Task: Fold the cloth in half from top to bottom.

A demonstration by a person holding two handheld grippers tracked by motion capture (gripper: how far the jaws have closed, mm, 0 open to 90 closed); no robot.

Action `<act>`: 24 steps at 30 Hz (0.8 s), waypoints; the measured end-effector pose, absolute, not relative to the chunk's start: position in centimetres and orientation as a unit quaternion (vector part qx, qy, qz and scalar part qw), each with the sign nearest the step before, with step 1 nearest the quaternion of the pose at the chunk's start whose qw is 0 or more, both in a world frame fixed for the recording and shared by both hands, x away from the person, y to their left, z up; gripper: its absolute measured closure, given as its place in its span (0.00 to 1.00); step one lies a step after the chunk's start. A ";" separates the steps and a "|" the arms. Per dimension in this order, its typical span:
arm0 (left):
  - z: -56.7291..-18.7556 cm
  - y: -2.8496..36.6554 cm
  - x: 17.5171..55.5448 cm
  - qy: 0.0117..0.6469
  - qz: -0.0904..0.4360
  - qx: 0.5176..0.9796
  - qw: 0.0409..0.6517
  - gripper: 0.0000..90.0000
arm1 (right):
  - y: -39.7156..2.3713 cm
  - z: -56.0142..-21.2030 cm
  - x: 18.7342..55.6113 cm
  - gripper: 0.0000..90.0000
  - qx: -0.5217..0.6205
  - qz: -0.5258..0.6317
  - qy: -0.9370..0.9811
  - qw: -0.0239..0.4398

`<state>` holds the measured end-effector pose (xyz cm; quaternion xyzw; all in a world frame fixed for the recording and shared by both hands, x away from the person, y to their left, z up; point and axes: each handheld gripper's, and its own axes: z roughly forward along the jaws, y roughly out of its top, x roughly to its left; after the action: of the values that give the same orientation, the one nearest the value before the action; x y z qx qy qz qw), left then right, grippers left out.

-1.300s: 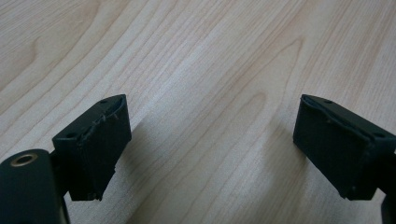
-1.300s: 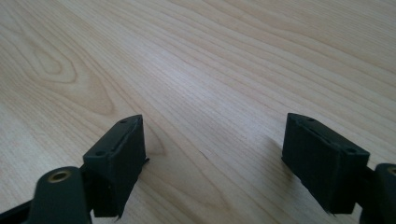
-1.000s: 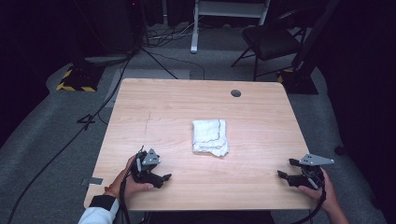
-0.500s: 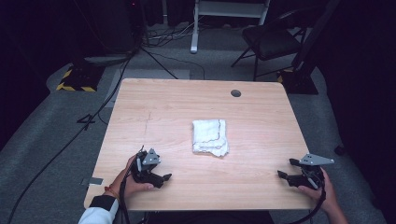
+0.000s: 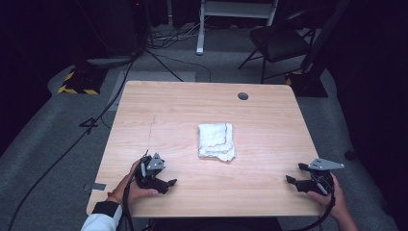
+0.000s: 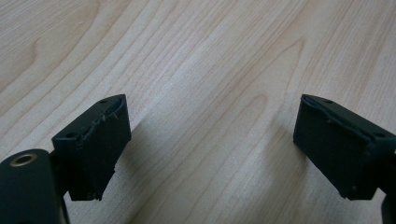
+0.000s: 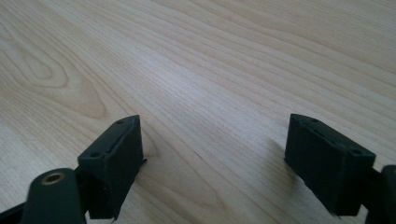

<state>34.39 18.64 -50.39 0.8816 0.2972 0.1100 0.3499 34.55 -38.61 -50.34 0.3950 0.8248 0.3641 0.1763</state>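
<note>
Right, folded white cloth [image 5: 217, 141] sits abt mid-table, one corner ragged on the near side, a thin dark line along part of its hem. Taking the cloth as the landmark: left gripper [image 5: 169, 183] is nearer the person than the cloth and off to its left, well apart from it, resting low at the table [image 5: 269, 115] near its front edge, held in the left hand [image 5: 132, 185]. Its jaws stand wide apart w/ nothing betw them; left gripper view shows bare wood grain in the gap. Right gripper [image 5: 293, 174] is also nearer the person than the cloth but off to its right, farther from it than the left one, close to the table's front right corner, held in the right hand [image 5: 337, 199]. Jaws there spread wide too, nothing pinched; right gripper view again has plain wood betw the black pads. Neither gripper touches the cloth. Beyond the cloth, toward the far edge and a bit right, a small dark round cable hole [image 5: 243, 96] in the tabletop. Past that, on the floor, a dark chair [image 5: 276, 41].
</note>
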 end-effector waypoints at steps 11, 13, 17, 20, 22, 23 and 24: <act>-50.4 18.6 34.4 0.297 0.110 0.882 0.350 0.13 | -38.6 -50.3 34.6 0.22 0.395 0.364 0.825 0.177; -50.4 18.6 34.4 0.297 0.110 0.882 0.350 0.13 | -38.6 -50.3 34.6 0.22 0.395 0.364 0.825 0.177; -50.4 18.7 34.5 0.296 0.109 0.882 0.351 0.13 | -38.6 -50.3 34.6 0.22 0.395 0.364 0.825 0.177; -50.4 18.7 34.6 0.297 0.110 0.882 0.350 0.13 | -38.6 -50.3 34.6 0.22 0.395 0.364 0.825 0.177; -50.4 18.7 34.7 0.296 0.110 0.882 0.350 0.13 | -38.6 -50.3 34.6 0.22 0.395 0.364 0.825 0.177; -50.4 18.7 34.7 0.298 0.110 0.881 0.351 0.13 | -38.6 -50.3 34.6 0.22 0.395 0.364 0.825 0.177; -50.4 18.7 34.7 0.298 0.111 0.881 0.351 0.13 | -38.6 -50.3 34.6 0.22 0.395 0.364 0.825 0.177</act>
<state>34.70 18.68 -50.40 0.8809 0.2978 0.1106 0.3509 34.57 -38.62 -50.34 0.3946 0.8251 0.3637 0.1766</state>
